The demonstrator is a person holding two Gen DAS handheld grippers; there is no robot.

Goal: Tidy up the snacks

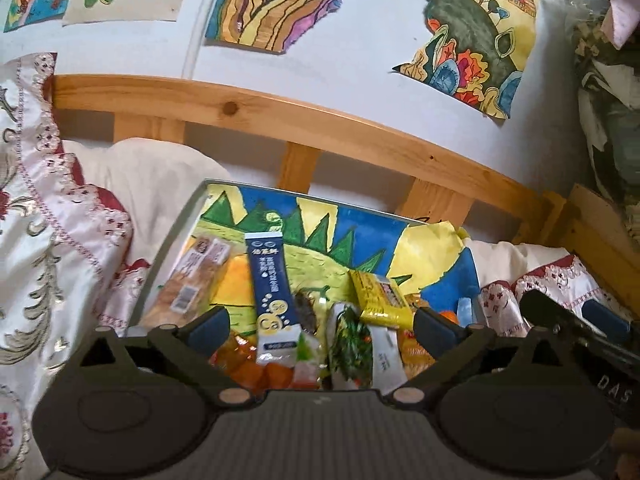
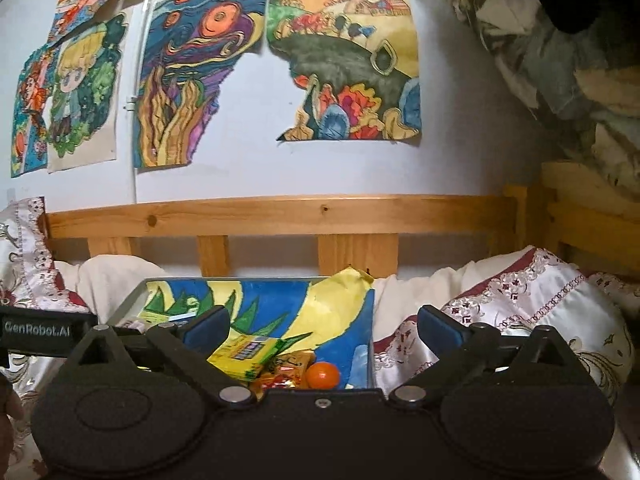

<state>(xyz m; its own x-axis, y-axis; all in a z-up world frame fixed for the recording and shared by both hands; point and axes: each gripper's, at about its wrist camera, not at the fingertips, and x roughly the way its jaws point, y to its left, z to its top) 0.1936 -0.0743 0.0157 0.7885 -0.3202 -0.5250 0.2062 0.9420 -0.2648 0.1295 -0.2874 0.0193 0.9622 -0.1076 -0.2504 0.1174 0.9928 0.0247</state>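
Both claws stood wide w/ nothing between the pads: left claw (image 1: 322, 326), right claw (image 2: 322, 326). Snacks lay in a tray (image 1: 168, 240) lined w/ a painted sheet, on the bed: blue sachet (image 1: 269, 280), yellow packet (image 1: 378, 294), biscuit pack (image 1: 192, 276), orange ball (image 2: 322, 375) nr the right wall.

A bed (image 1: 152, 184) (wooden rail behind) carries embroidered pillows (image 1: 52, 208) and a painted tray (image 1: 168, 240) of snacks.
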